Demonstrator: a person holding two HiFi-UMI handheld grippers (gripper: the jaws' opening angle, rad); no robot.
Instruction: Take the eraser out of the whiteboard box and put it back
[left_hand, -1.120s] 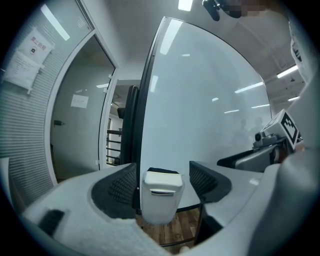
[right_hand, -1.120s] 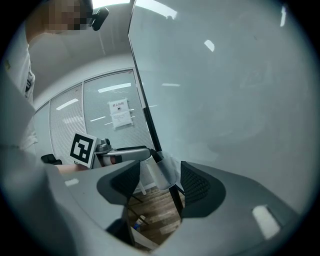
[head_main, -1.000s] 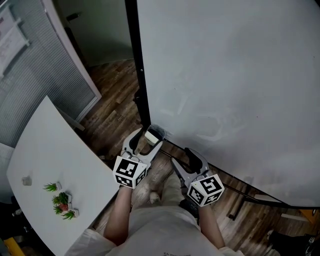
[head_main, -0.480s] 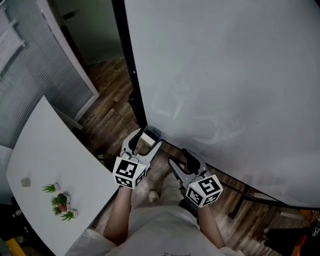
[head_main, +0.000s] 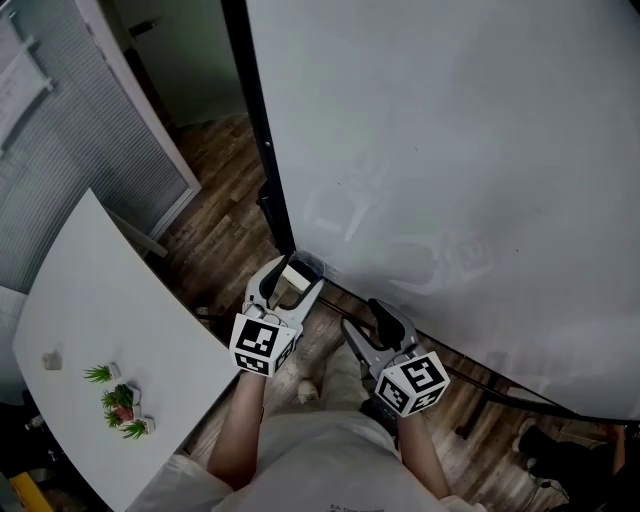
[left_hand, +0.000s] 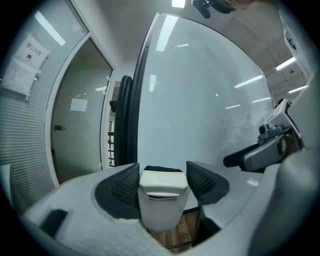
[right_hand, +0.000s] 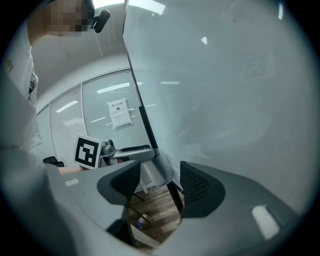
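Observation:
The white eraser (head_main: 298, 275) with black felt on its far face (left_hand: 162, 169) stands at the clear whiteboard box (head_main: 313, 264), at the board's lower left corner. My left gripper (head_main: 292, 286) reaches level toward it. Its jaws are closing with the eraser (left_hand: 162, 200) between the ribbed pads (left_hand: 126, 186). The pads sit right beside its sides and I see no firm squeeze. To the right, my right gripper (head_main: 367, 316) hangs open with nothing between its fingers (right_hand: 159, 182). In the right gripper view the box (right_hand: 161, 170) and the left gripper's marker cube (right_hand: 88, 152) show ahead.
The large whiteboard (head_main: 450, 150) fills the right and top, with its black frame post (head_main: 255, 130) at its left edge. A white table (head_main: 90, 320) with small potted plants (head_main: 120, 405) stands at the left. Wooden floor (head_main: 225, 220) lies below. A slatted partition (head_main: 60, 150) stands at the far left.
The left jaws have drawn in a little around the eraser. Both hands have stayed almost in place, and the head view has shifted slightly.

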